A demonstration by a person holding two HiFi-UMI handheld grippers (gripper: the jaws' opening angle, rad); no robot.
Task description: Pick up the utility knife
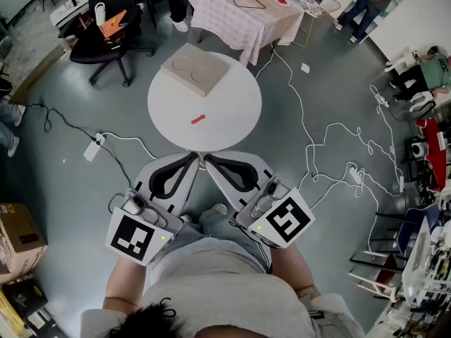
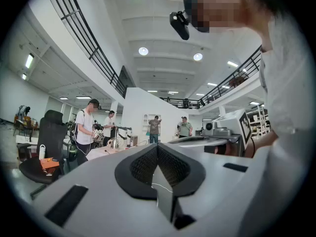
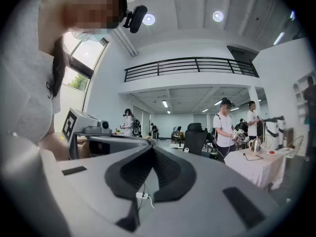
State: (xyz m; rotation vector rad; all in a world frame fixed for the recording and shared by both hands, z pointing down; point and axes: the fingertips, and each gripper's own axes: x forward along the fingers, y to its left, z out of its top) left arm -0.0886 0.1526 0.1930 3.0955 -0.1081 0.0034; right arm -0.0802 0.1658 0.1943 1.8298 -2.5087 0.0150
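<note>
Head view: both claws held low and close to the body, pointing away toward the table. Left gripper (image 1: 192, 159) clenched, pads meeting, nothing between them; the left gripper view confirms this. Right gripper (image 1: 210, 160) likewise clenched and empty, per the right gripper view. Tips of the two sit just beside each other at the near edge of the round table (image 1: 239, 129). Knife (image 1: 198, 120) lies flat and aslant on the white top, a small red-orange sliver just near of the table's middle, well apart from both claws. Board (image 1: 194, 69) with two round marks sits on the far side, clear of the knife. Beyond, a cloth table (image 1: 239, 16) far, a chair (image 1: 106, 41) far left. Judgement: knife looks light, stiff and slim; lying flat on a smooth top it may skid when nudged. Best hold is across the long sides at mid-body. Too small to tell whether the blade is out. Either claw must release first.
</note>
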